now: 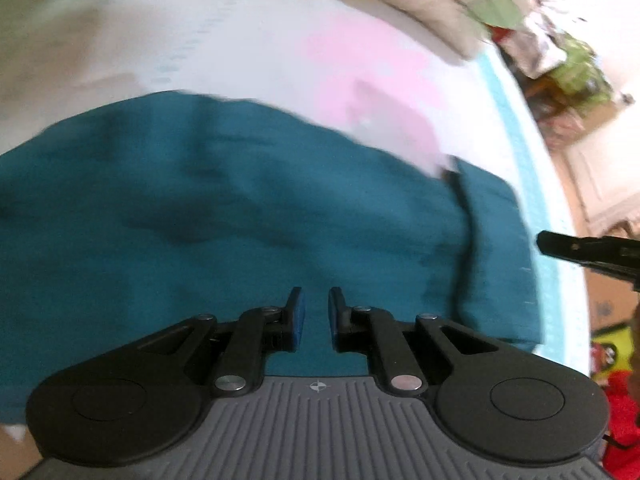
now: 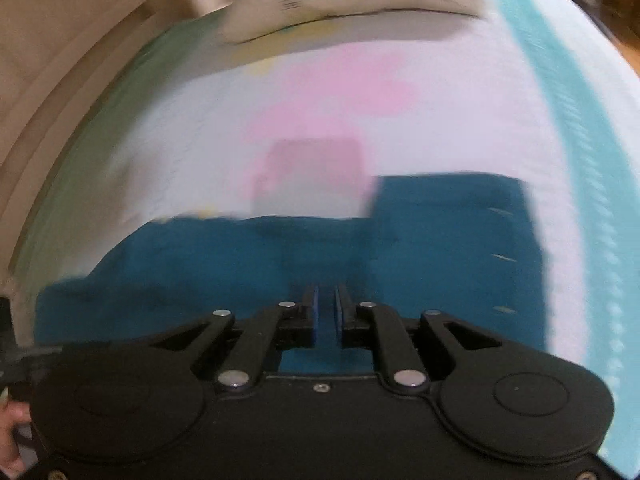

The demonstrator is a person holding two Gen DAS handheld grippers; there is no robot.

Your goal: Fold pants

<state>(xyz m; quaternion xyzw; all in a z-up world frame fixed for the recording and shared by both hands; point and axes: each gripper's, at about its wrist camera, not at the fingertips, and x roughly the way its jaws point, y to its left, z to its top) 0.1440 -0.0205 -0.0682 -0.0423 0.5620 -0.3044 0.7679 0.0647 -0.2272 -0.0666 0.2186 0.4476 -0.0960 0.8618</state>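
Pants [image 1: 248, 216], teal, lie spread flat on a bed [image 1: 224, 40] with a white sheet, pink patch and aqua border. We see our left hand-held gripper [image 1: 314, 316] above them, fingers slightly apart, holding nothing. Right hand-held gripper [image 2: 326, 312] likewise, narrow gap, empty. Pillows [image 1: 432, 4] sit at the bed's far end; cluttered boxes [image 1: 576, 92] beyond. Both views blurred.

place: home bedroom | evidence: bed sheet [image 2: 304, 92]; pillows [image 1: 424, 4]

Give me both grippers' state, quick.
Left gripper: open a little, empty, over the pants.
Right gripper: nearly closed, a small gap, nothing held.
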